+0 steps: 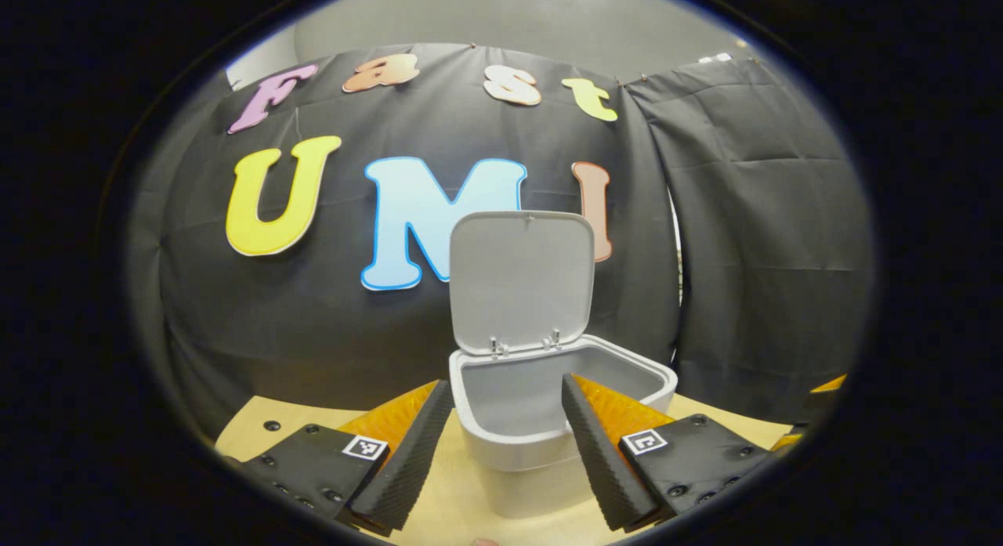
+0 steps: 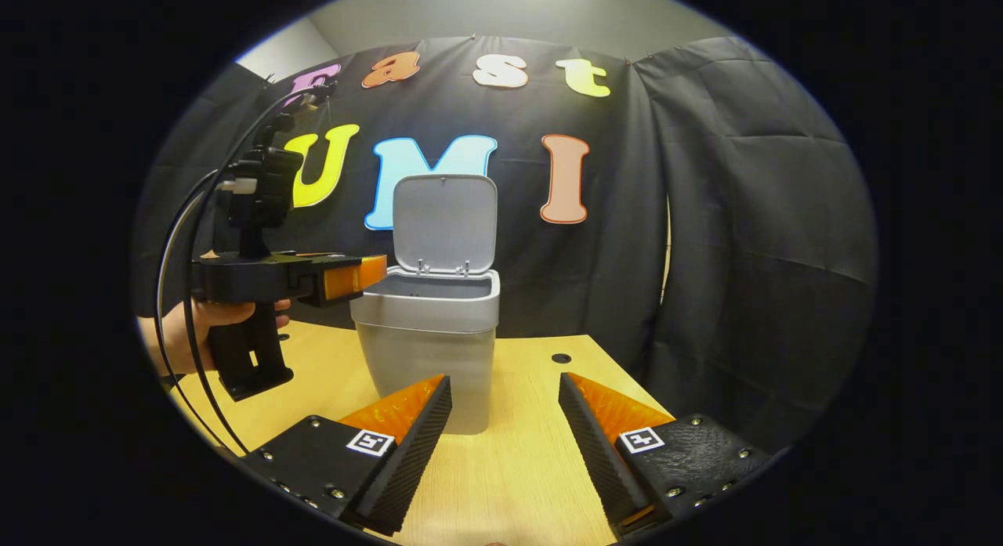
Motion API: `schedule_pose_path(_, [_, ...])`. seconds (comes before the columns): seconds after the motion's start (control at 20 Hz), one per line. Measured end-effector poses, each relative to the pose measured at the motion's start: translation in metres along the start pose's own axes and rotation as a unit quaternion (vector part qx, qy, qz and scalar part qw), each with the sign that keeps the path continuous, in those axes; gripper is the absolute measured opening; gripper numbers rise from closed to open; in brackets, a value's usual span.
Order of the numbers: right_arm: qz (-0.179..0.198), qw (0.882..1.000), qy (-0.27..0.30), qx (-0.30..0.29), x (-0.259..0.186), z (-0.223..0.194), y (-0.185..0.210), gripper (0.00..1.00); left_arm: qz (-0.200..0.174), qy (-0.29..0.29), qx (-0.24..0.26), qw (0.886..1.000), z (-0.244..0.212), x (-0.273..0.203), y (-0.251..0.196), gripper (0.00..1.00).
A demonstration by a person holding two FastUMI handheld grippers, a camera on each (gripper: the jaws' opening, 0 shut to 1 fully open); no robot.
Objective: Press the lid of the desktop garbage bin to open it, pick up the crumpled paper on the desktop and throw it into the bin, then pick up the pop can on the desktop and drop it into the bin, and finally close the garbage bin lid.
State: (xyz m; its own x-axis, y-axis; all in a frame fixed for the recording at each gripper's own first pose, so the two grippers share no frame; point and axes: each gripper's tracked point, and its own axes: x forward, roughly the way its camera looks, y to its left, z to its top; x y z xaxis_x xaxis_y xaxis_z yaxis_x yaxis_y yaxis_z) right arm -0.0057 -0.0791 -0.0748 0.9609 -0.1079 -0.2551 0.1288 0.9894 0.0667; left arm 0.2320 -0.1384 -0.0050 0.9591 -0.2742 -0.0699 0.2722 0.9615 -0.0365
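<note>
The grey bin (image 1: pixel 548 421) stands on the wooden table (image 2: pixel 533 452) with its lid (image 1: pixel 521 280) raised upright at the back, so the inside is open to see. In the left gripper view, the left gripper (image 1: pixel 508 444) hangs just above the near rim of the bin, its jaws wide apart and holding nothing; the open bin lies between and just ahead of them. In the right gripper view, the right gripper (image 2: pixel 505 444) is low over the table with its jaws also apart and empty, and the bin stands a little ahead of them. In this same view, a hand (image 2: pixel 196 327) holds the left gripper at the left of the bin, its tip touching or nearly touching the bin's upper rim.
</note>
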Motion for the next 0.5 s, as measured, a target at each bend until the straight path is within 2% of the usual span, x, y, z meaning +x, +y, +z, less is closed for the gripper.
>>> schedule_pose_path(0.35, [0.041, 0.999, 0.008, -0.004, -0.013, -0.010, 0.037, 0.92, 0.033, -0.022, -0.001, 0.999, 0.006, -0.064, 0.032, 0.93])
schedule_pose_path(0.4, [0.047, 0.999, 0.010, -0.004, -0.014, -0.012, 0.043, 0.92, 0.036, -0.021, -0.001, 0.999, 0.004, -0.076, 0.036, 0.96])
schedule_pose_path(0.5, [0.062, 0.998, 0.014, -0.001, -0.018, -0.014, 0.055, 0.92, 0.043, -0.019, 0.005, 0.999, -0.001, -0.097, 0.046, 0.93])
